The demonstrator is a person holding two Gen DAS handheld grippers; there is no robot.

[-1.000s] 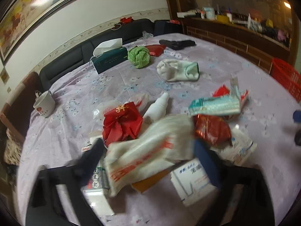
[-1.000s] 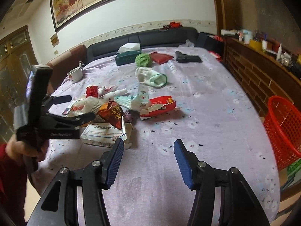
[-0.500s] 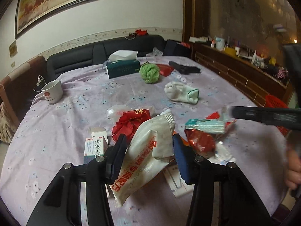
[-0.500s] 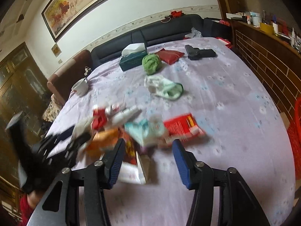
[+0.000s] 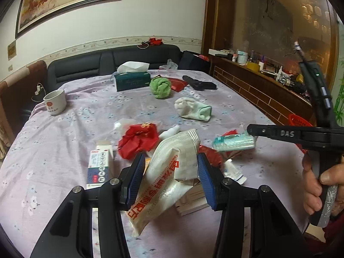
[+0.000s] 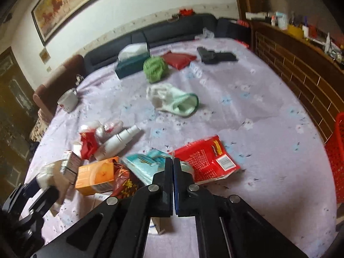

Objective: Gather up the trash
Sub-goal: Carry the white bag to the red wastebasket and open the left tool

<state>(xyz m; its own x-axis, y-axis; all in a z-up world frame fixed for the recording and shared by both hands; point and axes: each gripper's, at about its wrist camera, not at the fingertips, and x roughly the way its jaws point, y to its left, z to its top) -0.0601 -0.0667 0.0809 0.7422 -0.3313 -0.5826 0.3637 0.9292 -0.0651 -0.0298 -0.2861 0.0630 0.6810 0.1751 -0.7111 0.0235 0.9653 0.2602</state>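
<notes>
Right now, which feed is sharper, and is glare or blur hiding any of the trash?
Left wrist view: mostly sharp; the white bag between the open jaws reads clearly, only the teal pack is smeared, and glare hits the painting. Right wrist view: motion-blurred throughout, worst on the tissue box and green ball; the red packet stays recognisable.
</notes>
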